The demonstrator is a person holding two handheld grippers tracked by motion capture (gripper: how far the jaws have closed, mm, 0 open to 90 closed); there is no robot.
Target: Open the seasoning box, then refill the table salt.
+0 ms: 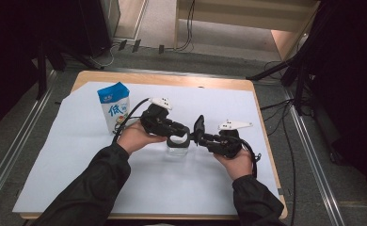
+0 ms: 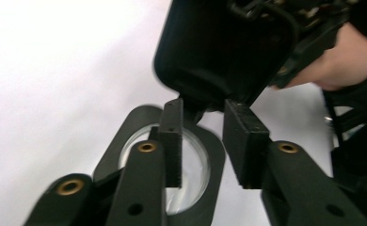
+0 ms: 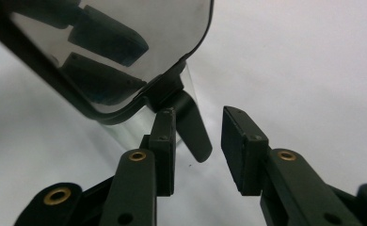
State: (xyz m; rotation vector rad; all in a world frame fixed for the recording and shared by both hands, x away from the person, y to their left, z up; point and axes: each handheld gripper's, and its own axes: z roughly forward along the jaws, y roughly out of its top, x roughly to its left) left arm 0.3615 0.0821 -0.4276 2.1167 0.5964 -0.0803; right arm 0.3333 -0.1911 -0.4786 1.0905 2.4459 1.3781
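The opening of the clear jar (image 1: 177, 149) looked about finished: it stood on the counter (image 1: 78, 160) just right of the milk carton (image 1: 114, 106) and a little nearer the person, its black lid (image 1: 199, 126) tipped upright on its hinge. The left tongs (image 1: 181, 132) and right tongs (image 1: 204, 138) met over it from either side, both partly spread and gripping nothing. Next, probably, each would need to back away without knocking the lid shut. The jar had a see-through body, a black rounded-square rim (image 2: 214, 160) and a glossy lid panel.
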